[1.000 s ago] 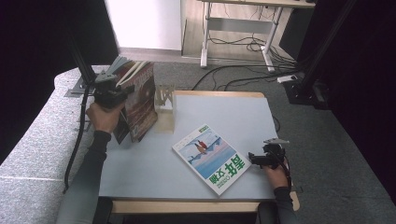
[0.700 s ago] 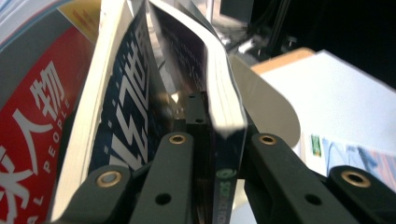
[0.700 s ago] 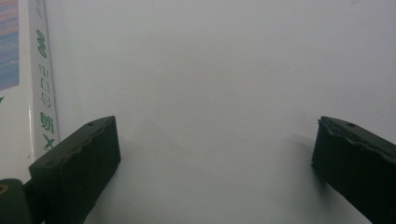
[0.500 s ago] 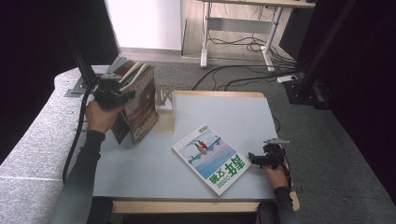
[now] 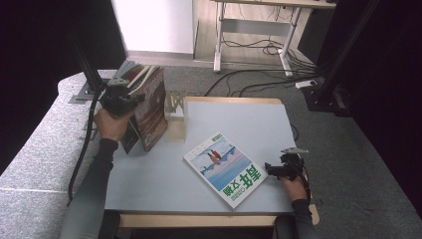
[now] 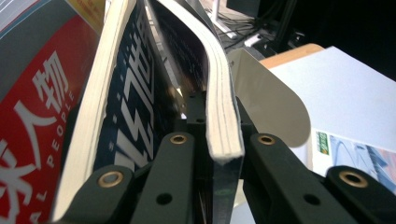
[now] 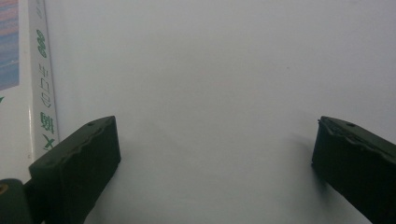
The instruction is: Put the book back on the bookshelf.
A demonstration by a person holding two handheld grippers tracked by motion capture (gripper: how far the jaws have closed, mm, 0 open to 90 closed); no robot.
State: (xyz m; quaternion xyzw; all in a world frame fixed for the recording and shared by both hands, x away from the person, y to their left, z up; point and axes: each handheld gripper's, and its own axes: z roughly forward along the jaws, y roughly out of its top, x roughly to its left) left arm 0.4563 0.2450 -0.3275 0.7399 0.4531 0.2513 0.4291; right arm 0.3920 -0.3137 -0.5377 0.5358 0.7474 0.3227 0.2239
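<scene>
Several magazines (image 5: 149, 107) stand upright at the table's far left, leaning against each other. My left gripper (image 5: 130, 99) is shut on the edge of one thin magazine (image 6: 222, 107), with both black jaws pressed against its sides. Beside it stand a blue-covered magazine (image 6: 135, 93) and a red one (image 6: 32, 116). A book (image 5: 229, 167) with a sky-blue cover and green lettering lies flat near the front right. My right gripper (image 5: 269, 168) rests on the table just right of that book (image 7: 23, 56), jaws wide open, nothing between them (image 7: 215, 154).
A white bookend (image 5: 176, 104) stands just right of the magazines, and its curved plate (image 6: 271, 102) is close behind the held one. The grey table top (image 5: 239, 119) ends in a wooden rim. Cables and a desk frame lie on the floor beyond.
The left hand and the magazines have shifted only slightly. The right gripper and the flat book have stayed where they were.
</scene>
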